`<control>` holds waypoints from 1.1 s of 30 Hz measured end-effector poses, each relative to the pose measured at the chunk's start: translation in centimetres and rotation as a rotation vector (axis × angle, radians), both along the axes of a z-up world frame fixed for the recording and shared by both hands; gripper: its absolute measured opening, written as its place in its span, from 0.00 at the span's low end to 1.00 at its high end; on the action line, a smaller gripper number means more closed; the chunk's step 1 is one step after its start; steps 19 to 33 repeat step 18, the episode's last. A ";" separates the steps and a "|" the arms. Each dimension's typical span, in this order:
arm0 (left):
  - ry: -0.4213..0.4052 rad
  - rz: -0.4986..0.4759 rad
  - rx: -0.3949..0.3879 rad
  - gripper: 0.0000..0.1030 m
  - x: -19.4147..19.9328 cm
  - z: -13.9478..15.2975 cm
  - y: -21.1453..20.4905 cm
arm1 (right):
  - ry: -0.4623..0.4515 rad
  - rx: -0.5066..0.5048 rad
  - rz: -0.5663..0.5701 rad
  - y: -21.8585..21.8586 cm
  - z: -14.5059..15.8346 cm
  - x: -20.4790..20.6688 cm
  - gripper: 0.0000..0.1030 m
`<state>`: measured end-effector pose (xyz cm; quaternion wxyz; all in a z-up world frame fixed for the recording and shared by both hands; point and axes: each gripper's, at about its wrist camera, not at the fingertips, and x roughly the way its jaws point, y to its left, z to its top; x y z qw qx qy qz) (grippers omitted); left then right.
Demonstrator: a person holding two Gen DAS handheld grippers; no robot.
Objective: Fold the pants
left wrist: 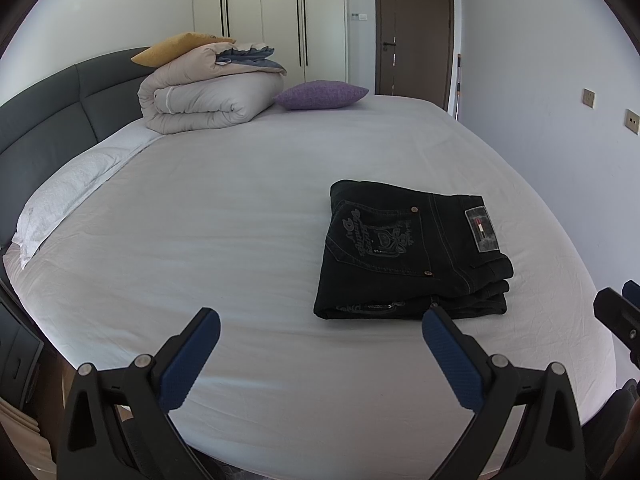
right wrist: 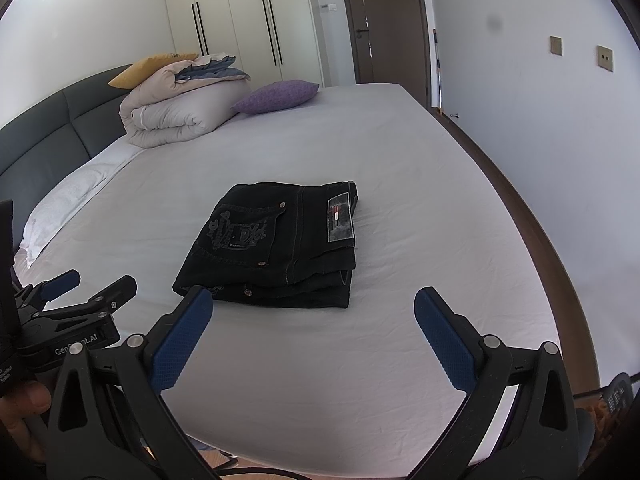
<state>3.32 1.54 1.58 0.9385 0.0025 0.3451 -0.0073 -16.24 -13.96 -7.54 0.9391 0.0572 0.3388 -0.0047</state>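
Black jeans (left wrist: 408, 256) lie folded into a compact rectangle on the white bed sheet (left wrist: 224, 216), back pocket and waistband patch facing up. In the right wrist view the same pants (right wrist: 276, 244) sit at centre. My left gripper (left wrist: 320, 332) hovers open over the near part of the bed, short of the pants and to their left, with nothing between its blue pads. My right gripper (right wrist: 314, 312) is open too, just in front of the pants' near edge, holding nothing. The left gripper (right wrist: 90, 280) also shows at the left of the right wrist view, held by a hand (right wrist: 24, 404).
A rolled beige duvet (left wrist: 204, 100) with a yellow pillow (left wrist: 176, 46) on top and a purple cushion (left wrist: 320, 94) sit at the head of the bed. A grey headboard (left wrist: 48, 120) runs along the left. A white wall (right wrist: 540, 132) borders the bed's right side; wardrobes and a door stand behind.
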 end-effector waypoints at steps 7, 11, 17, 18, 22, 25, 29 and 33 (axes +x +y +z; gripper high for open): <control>0.016 -0.006 -0.014 1.00 -0.5 -0.4 0.3 | 0.006 0.009 0.003 -0.1 -0.2 0.3 1.00; 0.024 -0.012 -0.015 1.00 -1.0 -0.6 0.4 | 0.012 0.012 0.006 -0.5 -0.6 0.7 1.00; 0.014 -0.019 -0.004 1.00 -1.7 -0.7 0.4 | 0.020 0.020 0.007 -0.9 -0.9 1.2 1.00; 0.013 -0.020 -0.002 1.00 -1.7 -0.6 0.4 | 0.021 0.021 0.007 -0.9 -0.9 1.2 1.00; 0.013 -0.020 -0.002 1.00 -1.7 -0.6 0.4 | 0.021 0.021 0.007 -0.9 -0.9 1.2 1.00; 0.013 -0.020 -0.002 1.00 -1.7 -0.6 0.4 | 0.021 0.021 0.007 -0.9 -0.9 1.2 1.00; 0.013 -0.020 -0.002 1.00 -1.7 -0.6 0.4 | 0.021 0.021 0.007 -0.9 -0.9 1.2 1.00; 0.013 -0.020 -0.002 1.00 -1.7 -0.6 0.4 | 0.021 0.021 0.007 -0.9 -0.9 1.2 1.00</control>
